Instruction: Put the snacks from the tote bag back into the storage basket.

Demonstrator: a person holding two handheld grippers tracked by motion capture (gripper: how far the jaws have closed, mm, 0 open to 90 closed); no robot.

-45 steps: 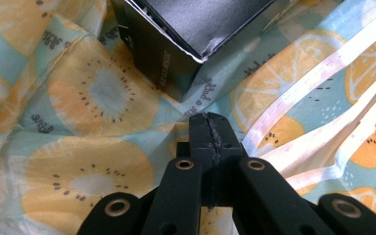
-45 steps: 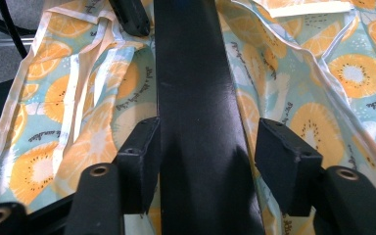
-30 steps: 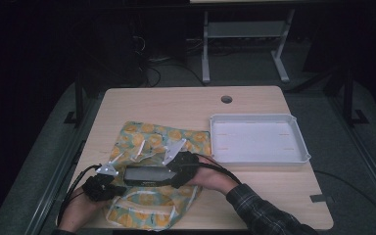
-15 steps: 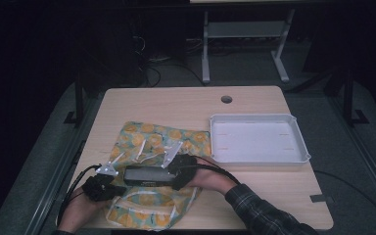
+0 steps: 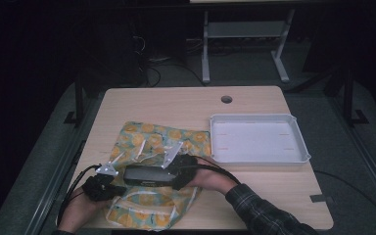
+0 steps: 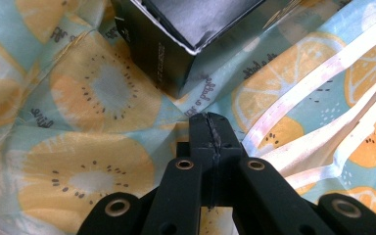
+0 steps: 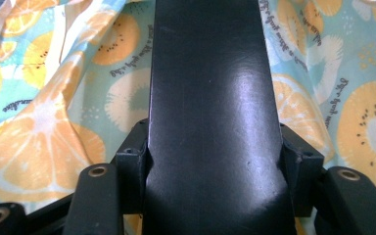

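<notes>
On the wooden table, fruit-print cloth bag lay at the near edge; long black cardboard box rested across it, right gripper clamped on box, left gripper pinched together on bag cloth

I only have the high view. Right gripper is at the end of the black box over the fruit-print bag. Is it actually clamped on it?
Observer: Yes. In the right gripper view the black box sits between the jaws of the right gripper, one jaw against each side.
Operator: Left gripper, open or shut?
Observer: Shut. In the left gripper view the left gripper has its jaws pressed together on a fold of the fruit-print bag.
Operator: Is the left touching the box?
Observer: No. The box corner lies just beyond the jaw tips, with cloth between.
</notes>
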